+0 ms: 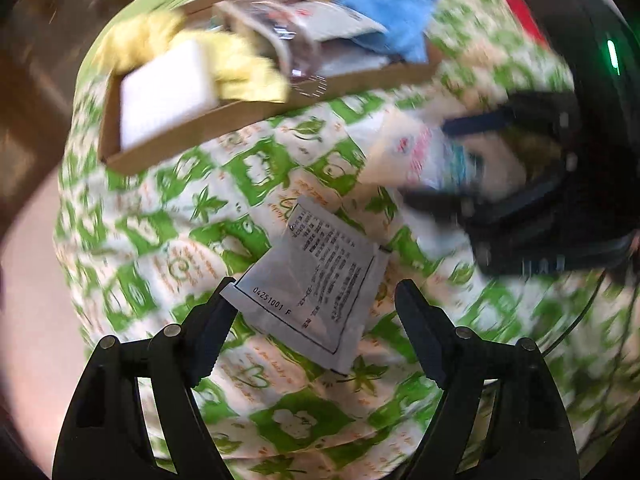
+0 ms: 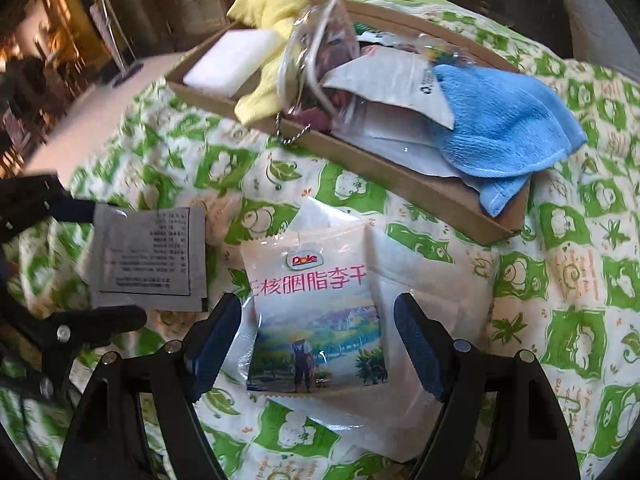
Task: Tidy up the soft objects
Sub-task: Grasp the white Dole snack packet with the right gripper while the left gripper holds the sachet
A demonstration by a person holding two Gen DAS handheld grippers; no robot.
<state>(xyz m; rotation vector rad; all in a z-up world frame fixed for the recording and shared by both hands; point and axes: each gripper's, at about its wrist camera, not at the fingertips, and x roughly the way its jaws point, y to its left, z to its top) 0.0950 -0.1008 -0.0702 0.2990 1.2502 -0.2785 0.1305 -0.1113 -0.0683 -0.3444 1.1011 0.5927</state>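
Note:
A grey printed sachet [image 1: 316,284] lies flat on the green-and-white patterned cloth [image 1: 160,216]. My left gripper [image 1: 316,296] is open around it, its pads clear of the sachet apart from one corner beside the left fingertip. In the right wrist view the left gripper [image 2: 116,262] brackets the same sachet [image 2: 148,256]. A Dole snack packet [image 2: 320,320] rests on a white soft pack [image 2: 440,280], and my right gripper [image 2: 316,308] is open astride it without pressing. The left wrist view shows the right gripper [image 1: 452,160] blurred over that packet [image 1: 404,152].
Behind stands a shallow cardboard tray [image 2: 400,184] holding a white sponge [image 2: 232,60], a yellow cloth [image 2: 272,4], a clear pouch with a bead chain [image 2: 320,60], a white packet [image 2: 400,80] and a blue cloth [image 2: 504,128]. Floor and wooden furniture lie beyond the cloth's left edge.

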